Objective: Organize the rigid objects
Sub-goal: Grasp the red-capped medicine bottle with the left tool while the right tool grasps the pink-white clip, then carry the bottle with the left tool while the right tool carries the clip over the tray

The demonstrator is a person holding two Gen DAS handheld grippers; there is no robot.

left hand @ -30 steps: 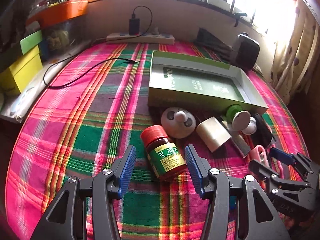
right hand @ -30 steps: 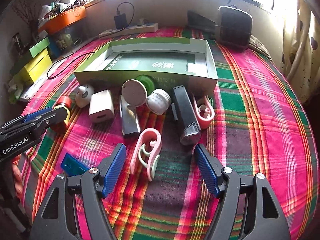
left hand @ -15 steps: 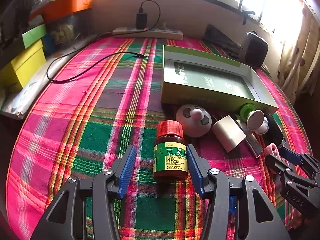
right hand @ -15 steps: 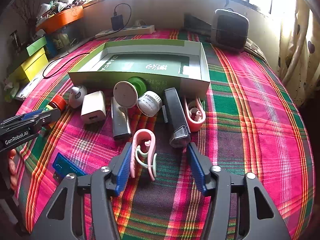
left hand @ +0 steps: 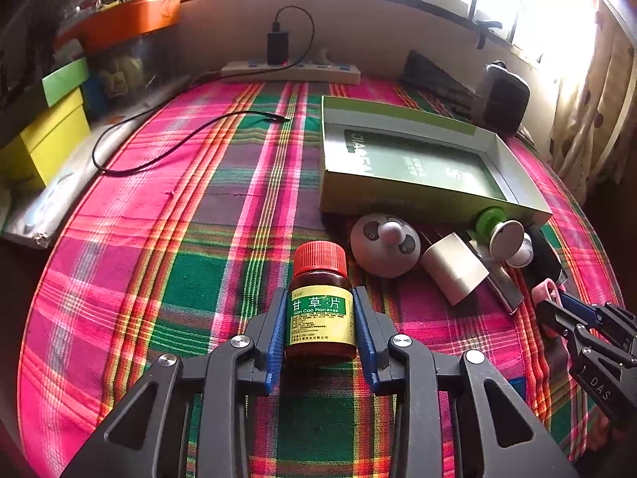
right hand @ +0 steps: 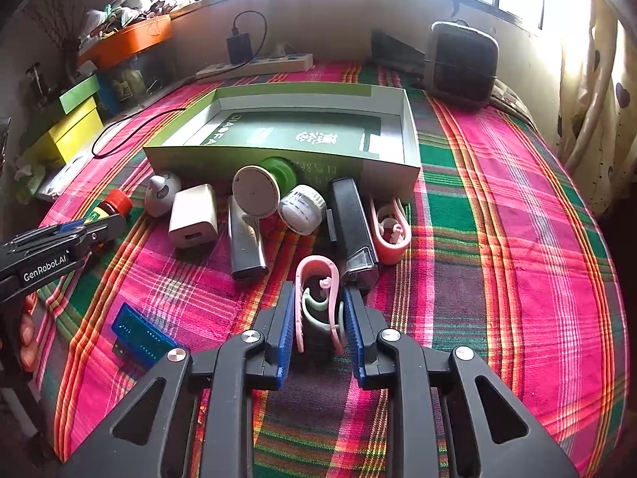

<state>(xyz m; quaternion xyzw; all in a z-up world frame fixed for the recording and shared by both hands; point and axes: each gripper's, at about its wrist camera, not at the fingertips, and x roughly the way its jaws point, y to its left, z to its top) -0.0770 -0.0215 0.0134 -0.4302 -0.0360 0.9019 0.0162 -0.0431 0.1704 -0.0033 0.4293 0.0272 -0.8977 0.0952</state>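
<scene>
Gripping a small brown medicine bottle [left hand: 321, 306] with a red cap and a yellow-green label, the left gripper [left hand: 321, 332] has both blue pads pressed against the bottle's sides; the bottle stands upright on a plaid cloth [left hand: 191, 239] of pink, green and orange stripes. Just beyond the bottle lies a round white panda-faced object [left hand: 385, 245], and to its right a small white charger block [left hand: 454, 273]; behind them sits an open, shallow green box [left hand: 414, 199] with a dark green printed floor.

From the right wrist view, the right gripper [right hand: 320, 318] is closed narrowly on a pink clip [right hand: 318, 298] with pale green inner pieces; both blue pads touch the clip's outer edges, and the clip lies flat on the cloth. Just ahead of it is a row of loose items along the box's near wall: a silver flat bar [right hand: 246, 239]; a round white disc [right hand: 255, 191] leaning against a green round piece [right hand: 283, 171]; a small white jar [right hand: 301, 209] on its side; a long black device [right hand: 352, 227]; a second pink clip [right hand: 389, 231] beside it. A blue comb-like strip [right hand: 143, 336] lies on the cloth to the left of the right gripper.

Along the far wall are a white power strip [left hand: 290, 71] with a black plug, and a dark speaker-like unit [right hand: 462, 63] at the right.
</scene>
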